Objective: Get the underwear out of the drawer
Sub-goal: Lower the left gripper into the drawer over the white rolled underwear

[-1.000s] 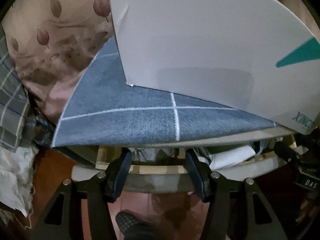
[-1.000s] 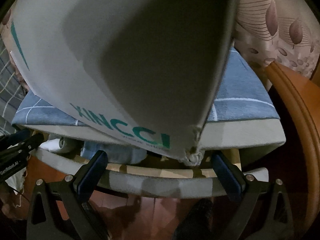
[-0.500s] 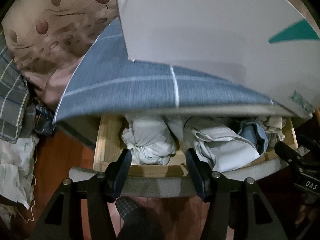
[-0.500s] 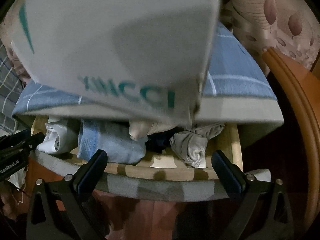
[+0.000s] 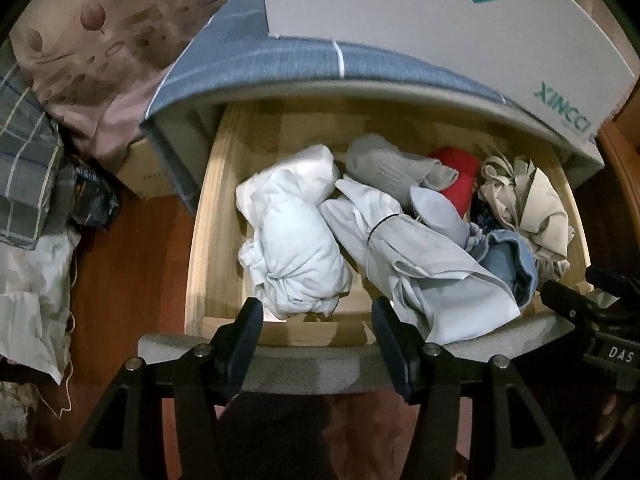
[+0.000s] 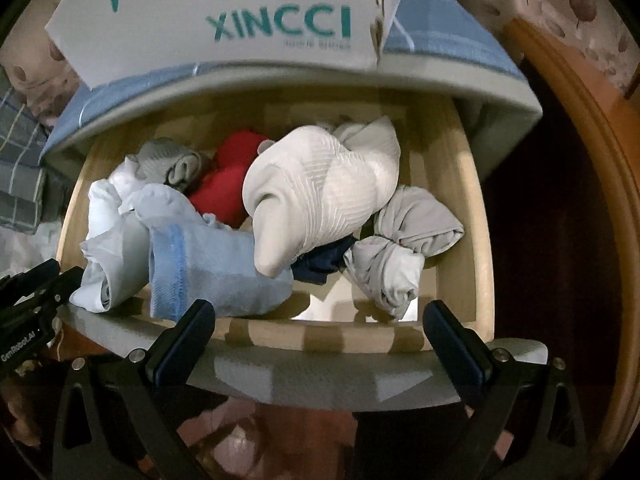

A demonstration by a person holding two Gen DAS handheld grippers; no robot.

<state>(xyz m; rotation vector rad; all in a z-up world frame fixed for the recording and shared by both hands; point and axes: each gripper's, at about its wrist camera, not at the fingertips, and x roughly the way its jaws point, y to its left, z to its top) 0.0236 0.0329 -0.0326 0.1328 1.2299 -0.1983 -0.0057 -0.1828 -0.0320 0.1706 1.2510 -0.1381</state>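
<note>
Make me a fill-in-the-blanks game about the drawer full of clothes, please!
1. The drawer is pulled ____.
2. The teal letters on the white box spell ____.
3. The brightest bundle among the clothes is coloured ____.
4. The jaws of the right gripper hold ____.

Missing words: open; XINCCI; red; nothing

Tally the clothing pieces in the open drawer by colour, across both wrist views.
White or pale pieces: 2
Grey pieces: 2
Red piece: 1
Light blue piece: 1
Cream piece: 1
Navy piece: 1
Total: 8
</note>
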